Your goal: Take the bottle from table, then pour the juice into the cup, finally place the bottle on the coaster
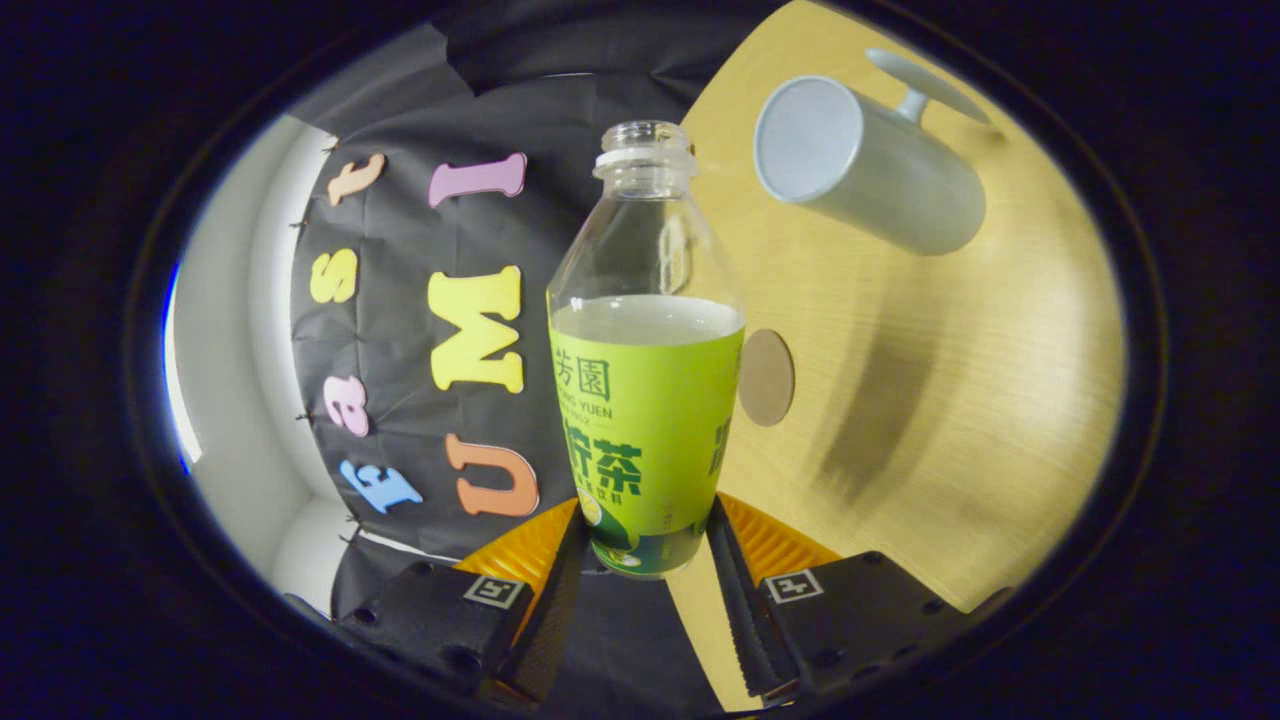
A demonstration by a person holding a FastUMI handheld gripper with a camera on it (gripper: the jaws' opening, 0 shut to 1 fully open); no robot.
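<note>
Bottle (645, 400) of pale juice, clear plastic with a green label, sits pinched between the two fingers of the gripper (645, 545), which press on its lower sides. Its cap is off and the open neck points away from the fingers. Liquid fills it to just above the label's top edge. Beyond it, on the light wooden table (950, 400), a grey cup (865, 165) with a handle stands with its open mouth showing. A round brown coaster (767, 377) lies on the table just beside the bottle's label, nearer than the cup, partly hidden behind the bottle.
</note>
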